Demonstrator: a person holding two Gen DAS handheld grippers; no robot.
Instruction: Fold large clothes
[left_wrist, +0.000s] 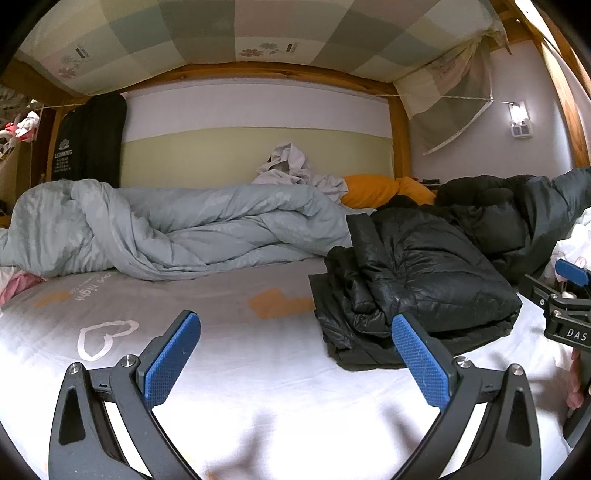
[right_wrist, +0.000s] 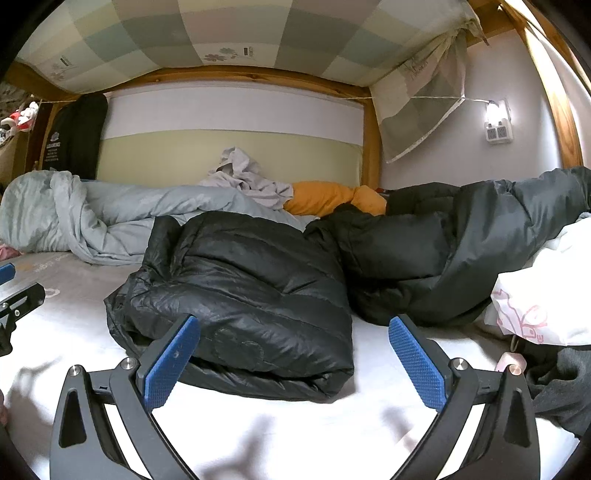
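A black puffer jacket (left_wrist: 417, 284) lies folded into a thick bundle on the white bed sheet (left_wrist: 258, 369). It also shows in the right wrist view (right_wrist: 240, 295), straight ahead of my right gripper. My left gripper (left_wrist: 295, 362) is open and empty above the sheet, with the jacket just ahead of its right finger. My right gripper (right_wrist: 293, 363) is open and empty, its left finger (right_wrist: 171, 363) close to the jacket's near edge. The right gripper also shows at the right edge of the left wrist view (left_wrist: 569, 295).
A second dark jacket (right_wrist: 461, 240) lies heaped behind and right of the folded one. A grey-blue duvet (left_wrist: 166, 225) runs along the back. Orange pillows (left_wrist: 373, 190) and light crumpled clothes (left_wrist: 291, 166) lie by the wall. White fabric (right_wrist: 546, 291) sits at the right.
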